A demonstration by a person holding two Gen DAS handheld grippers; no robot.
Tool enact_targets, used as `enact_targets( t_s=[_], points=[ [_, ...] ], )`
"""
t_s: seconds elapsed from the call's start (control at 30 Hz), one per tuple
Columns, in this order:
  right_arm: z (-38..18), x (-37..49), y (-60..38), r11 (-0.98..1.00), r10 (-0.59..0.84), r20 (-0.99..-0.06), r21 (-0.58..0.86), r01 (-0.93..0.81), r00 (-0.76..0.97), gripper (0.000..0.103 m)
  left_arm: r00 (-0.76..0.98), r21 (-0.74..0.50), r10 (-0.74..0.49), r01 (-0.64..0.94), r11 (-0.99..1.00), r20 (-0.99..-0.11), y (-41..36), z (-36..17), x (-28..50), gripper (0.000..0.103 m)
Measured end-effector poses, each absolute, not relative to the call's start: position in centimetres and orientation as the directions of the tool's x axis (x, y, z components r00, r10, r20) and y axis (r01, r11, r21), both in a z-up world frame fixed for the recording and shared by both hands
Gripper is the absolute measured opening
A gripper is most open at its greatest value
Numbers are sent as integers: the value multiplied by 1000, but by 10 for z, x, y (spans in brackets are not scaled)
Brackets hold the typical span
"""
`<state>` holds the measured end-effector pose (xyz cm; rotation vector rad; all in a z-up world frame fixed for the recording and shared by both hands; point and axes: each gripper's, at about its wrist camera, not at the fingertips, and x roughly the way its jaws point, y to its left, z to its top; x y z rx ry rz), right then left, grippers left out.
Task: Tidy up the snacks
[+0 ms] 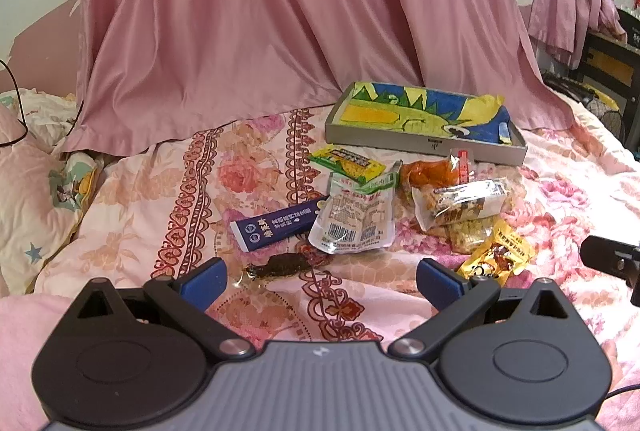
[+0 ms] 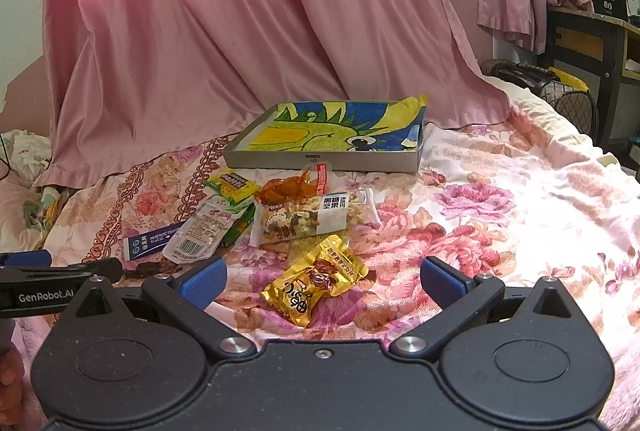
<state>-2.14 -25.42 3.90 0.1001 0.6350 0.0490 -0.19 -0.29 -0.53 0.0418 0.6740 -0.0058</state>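
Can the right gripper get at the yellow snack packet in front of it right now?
Probably yes. The right gripper is open, and the yellow snack packet lies flat on the floral bedspread between its fingers, apart from the other snacks, nothing covering it.

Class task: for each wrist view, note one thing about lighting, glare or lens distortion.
Left wrist view: sunlight blows out the top of the pink satin curtain; the fisheye darkens the corners and bends the window frame. Right wrist view: glare glints off the shiny gold foil snack packet, and the flowered pink bedspread washes out at right.
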Motion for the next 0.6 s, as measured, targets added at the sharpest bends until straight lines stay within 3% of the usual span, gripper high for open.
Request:
enact_targets(
  t_s=[0.6],
  points=[
    [34, -2, -253, 993, 104, -676, 114, -35, 730, 102, 708, 26, -22, 56, 998, -706, -4, -4, 46, 103]
  ],
)
